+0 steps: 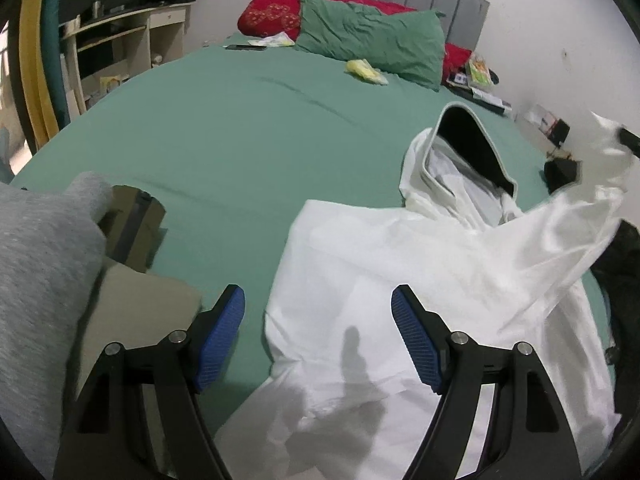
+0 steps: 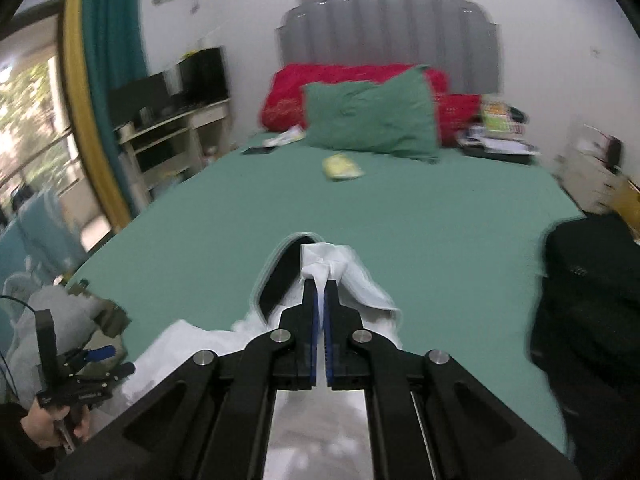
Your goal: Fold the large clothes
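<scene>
The white hooded cotton garment's [image 1: 400, 280] sleeve [image 2: 320, 270] was clamped in the right hand-held gripper [image 2: 320, 280], while the left hand-held gripper [image 1: 318, 312] was held apart over the hem.

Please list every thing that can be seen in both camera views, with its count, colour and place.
hooded garment: one, white with dark hood lining, on the near part of the bed, sleeve lifted
bed sheet: one, green, covers the bed
green pillow: one, at the headboard
red bedding: one heap, behind the pillow
yellow packet: one, before the pillow
headboard: one, grey, at the wall
grey cloth: one, near left
left gripper: black, blue pads, open over the garment
right gripper: black, shut on the sleeve
</scene>
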A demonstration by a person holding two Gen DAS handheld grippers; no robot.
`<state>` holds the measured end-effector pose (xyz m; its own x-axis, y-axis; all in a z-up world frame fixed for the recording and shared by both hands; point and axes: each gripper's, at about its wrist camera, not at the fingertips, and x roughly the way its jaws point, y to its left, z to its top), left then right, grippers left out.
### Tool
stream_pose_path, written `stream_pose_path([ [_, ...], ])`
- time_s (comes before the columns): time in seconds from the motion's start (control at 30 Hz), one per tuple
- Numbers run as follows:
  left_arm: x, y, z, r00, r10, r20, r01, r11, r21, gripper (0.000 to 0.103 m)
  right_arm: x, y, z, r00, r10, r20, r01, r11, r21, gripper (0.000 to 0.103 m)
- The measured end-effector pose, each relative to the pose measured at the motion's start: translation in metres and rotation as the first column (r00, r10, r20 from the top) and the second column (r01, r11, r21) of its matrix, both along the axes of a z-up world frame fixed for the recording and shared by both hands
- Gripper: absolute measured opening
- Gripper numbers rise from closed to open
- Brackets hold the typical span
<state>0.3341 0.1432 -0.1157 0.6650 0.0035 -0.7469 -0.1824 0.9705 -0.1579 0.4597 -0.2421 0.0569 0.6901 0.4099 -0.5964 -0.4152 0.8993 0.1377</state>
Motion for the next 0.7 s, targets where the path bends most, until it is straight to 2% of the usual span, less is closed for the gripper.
stream_pose_path([
  [0.13, 0.008, -0.010, -0.010, 0.999, -0.007, -0.034, 0.007, 1.000, 0.011, 0.080, 0.009, -0.054, -0.016, 0.993, -0.089, -0.075, 0.092, 0.995, 0.048, 0.003],
  [0.23, 0.012, -0.016, -0.020, 0.997, -0.014, -0.072, 0.014, 1.000, 0.007, 0.080, 0.016, -0.088, -0.056, 0.972, -0.156, -0.175, 0.168, 0.984, 0.052, 0.003],
  [0.37, 0.017, -0.020, -0.029, 0.995, -0.020, -0.099, 0.022, 1.000, 0.021, 0.080, 0.011, -0.136, -0.128, 0.901, -0.251, -0.353, 0.295, 0.952, 0.077, 0.004],
  [0.47, 0.019, -0.014, -0.031, 0.994, -0.010, -0.108, 0.011, 1.000, 0.014, 0.080, 0.004, -0.158, -0.172, 0.842, -0.308, -0.442, 0.356, 0.934, 0.026, 0.007],
  [0.5, 0.020, -0.012, -0.030, 0.994, -0.007, -0.105, 0.008, 1.000, 0.016, 0.080, 0.000, -0.162, -0.180, 0.827, -0.333, -0.453, 0.376, 0.927, 0.005, 0.015],
  [0.53, 0.021, -0.010, -0.026, 0.995, -0.001, -0.098, 0.002, 1.000, 0.015, 0.080, -0.004, -0.169, -0.181, 0.818, -0.358, -0.451, 0.398, 0.917, -0.006, 0.026],
  [0.57, 0.020, -0.006, -0.020, 0.997, 0.004, -0.079, -0.004, 1.000, 0.009, 0.080, -0.006, -0.172, -0.175, 0.823, -0.387, -0.417, 0.421, 0.907, -0.011, 0.033],
  [0.6, 0.020, -0.004, -0.014, 0.998, 0.000, -0.061, 0.000, 1.000, 0.004, 0.080, -0.006, -0.172, -0.168, 0.837, -0.392, -0.381, 0.422, 0.907, -0.006, 0.046],
  [0.63, 0.019, -0.002, -0.005, 0.999, -0.006, -0.033, 0.006, 1.000, 0.009, 0.080, -0.005, -0.169, -0.157, 0.859, -0.391, -0.332, 0.415, 0.910, 0.002, 0.054],
  [0.67, 0.021, 0.000, 0.000, 1.000, -0.006, -0.021, 0.006, 1.000, 0.018, 0.080, 0.001, -0.163, -0.142, 0.881, -0.386, -0.274, 0.404, 0.915, 0.010, 0.058],
  [0.7, 0.020, 0.002, 0.006, 1.000, -0.003, -0.006, 0.003, 0.999, 0.036, 0.080, 0.008, -0.155, -0.131, 0.897, -0.374, -0.235, 0.388, 0.922, 0.016, 0.067],
])
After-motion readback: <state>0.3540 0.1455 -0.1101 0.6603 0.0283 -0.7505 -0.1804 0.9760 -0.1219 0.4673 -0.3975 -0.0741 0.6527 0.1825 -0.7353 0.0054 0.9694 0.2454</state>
